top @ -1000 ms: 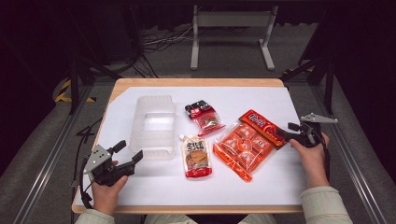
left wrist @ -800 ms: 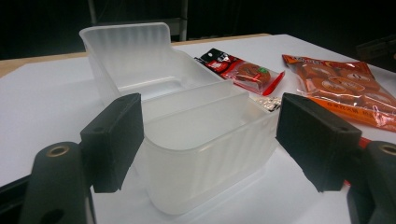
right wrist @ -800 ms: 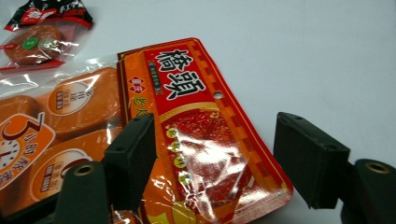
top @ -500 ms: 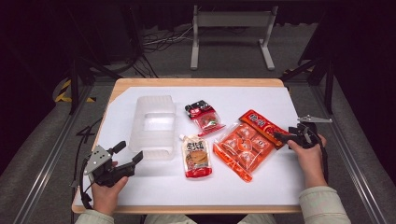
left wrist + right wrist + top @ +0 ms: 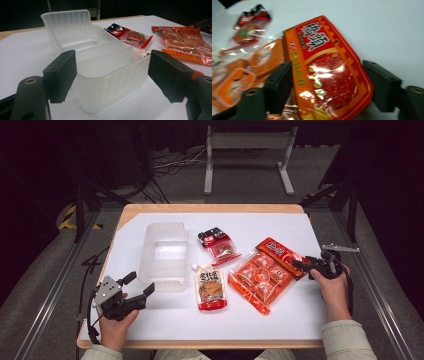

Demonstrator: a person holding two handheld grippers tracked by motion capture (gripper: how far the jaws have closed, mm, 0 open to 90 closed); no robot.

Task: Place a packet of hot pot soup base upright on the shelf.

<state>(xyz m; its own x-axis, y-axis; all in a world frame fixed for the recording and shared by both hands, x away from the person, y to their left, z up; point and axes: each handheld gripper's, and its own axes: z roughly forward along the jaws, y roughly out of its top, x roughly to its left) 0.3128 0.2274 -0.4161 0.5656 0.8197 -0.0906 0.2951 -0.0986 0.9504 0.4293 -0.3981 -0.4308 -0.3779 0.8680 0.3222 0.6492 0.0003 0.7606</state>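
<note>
Right gripper point(image 5: 327, 87), jaws just narrowing yet unclenched, straddles the flat orange-red foil seasoning packet point(image 5: 329, 72) for pickup; left gripper point(image 5: 112, 75) waits agape near the translucent plastic bin point(image 5: 100, 67).

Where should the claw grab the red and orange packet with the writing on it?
Probably by its near end. The red-orange sauce packet lies flat, so the right gripper, open jaws either side, could slide in low from the table's right and pinch across it.
</note>
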